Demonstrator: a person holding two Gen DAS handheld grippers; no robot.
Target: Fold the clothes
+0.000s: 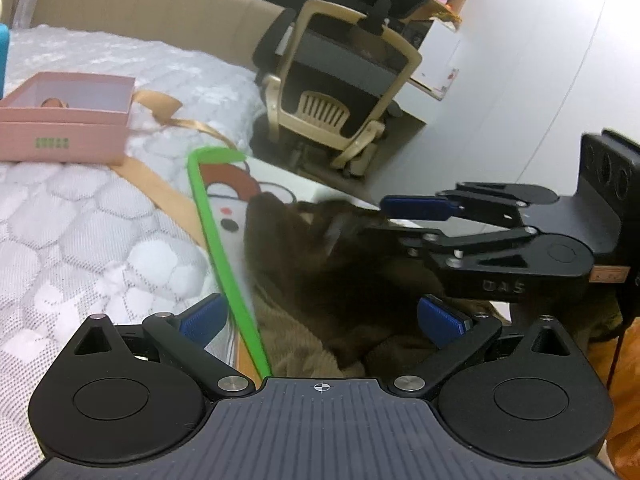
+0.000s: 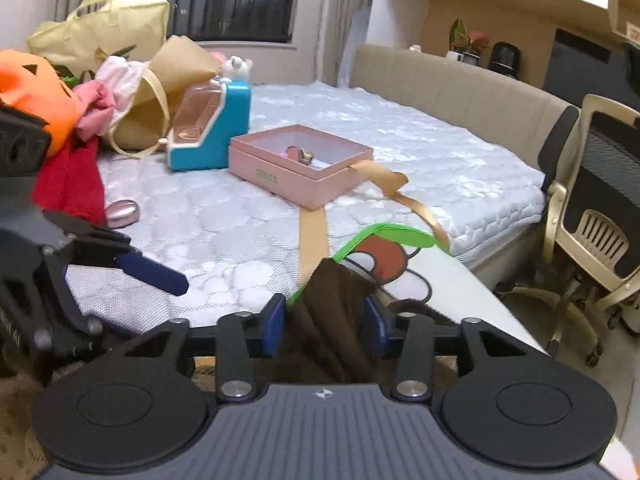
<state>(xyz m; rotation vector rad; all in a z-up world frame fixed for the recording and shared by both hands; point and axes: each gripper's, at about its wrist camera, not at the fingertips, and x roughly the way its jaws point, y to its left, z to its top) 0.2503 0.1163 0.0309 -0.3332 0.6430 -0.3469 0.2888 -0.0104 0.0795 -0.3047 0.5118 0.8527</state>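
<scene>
Right claw (image 2: 325, 326) pinches bunched brown garment (image 2: 328, 312) between its fingers; left claw (image 1: 320, 320) gapes wide above it.

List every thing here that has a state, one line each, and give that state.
Right gripper: shut on the brown garment.
Left gripper: open, holding nothing.
Brown garment: bunched, not yet folded, one part lifted between the right gripper's fingers.
Pink box: open, lid off, small items inside.
Ribbon: loose, untied, trailing from the box.
Green-edged mat: lying under the garment.
</scene>
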